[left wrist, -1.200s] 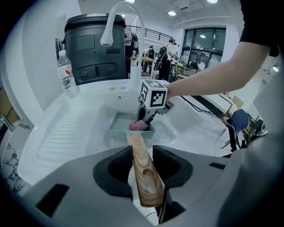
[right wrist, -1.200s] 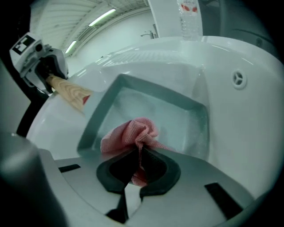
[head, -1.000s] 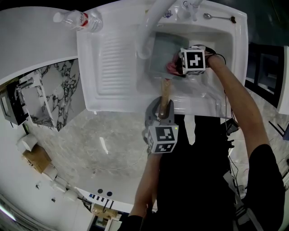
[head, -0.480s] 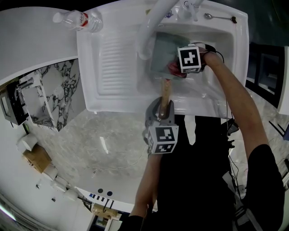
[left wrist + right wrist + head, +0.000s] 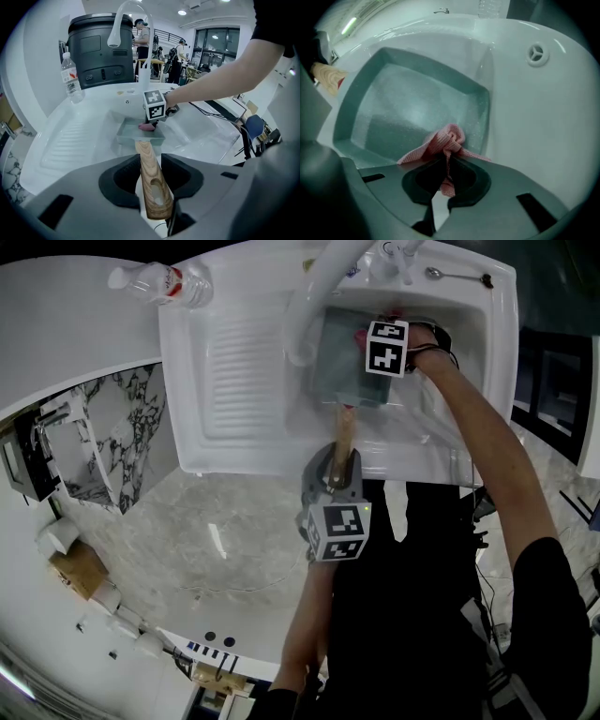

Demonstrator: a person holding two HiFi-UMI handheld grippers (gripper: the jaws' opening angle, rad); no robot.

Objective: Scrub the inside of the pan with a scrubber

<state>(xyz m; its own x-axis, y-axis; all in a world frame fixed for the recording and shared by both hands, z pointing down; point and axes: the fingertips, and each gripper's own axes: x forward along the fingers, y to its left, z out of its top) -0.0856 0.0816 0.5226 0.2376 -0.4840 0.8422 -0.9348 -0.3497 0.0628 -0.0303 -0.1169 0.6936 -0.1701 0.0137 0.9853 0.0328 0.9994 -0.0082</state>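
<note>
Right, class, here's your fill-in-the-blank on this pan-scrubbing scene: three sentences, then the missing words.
The left tongs grip the pan's wooden ___.
The right tongs pinch a ___ scrubber inside the pan.
The bottle stands ___ beside the sink.
Missing words: handle, pink, upright.

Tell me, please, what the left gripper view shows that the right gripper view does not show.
Only the left gripper view: the left hand-held gripper shut on the pan's wooden handle, a dark bin, and a person's arm over the sink. Only the right gripper view: the right hand-held gripper pinching the pink scrubber up close, and a round fitting in the sink. Both: the pan, the scrubber in it, and the white sink.
</note>
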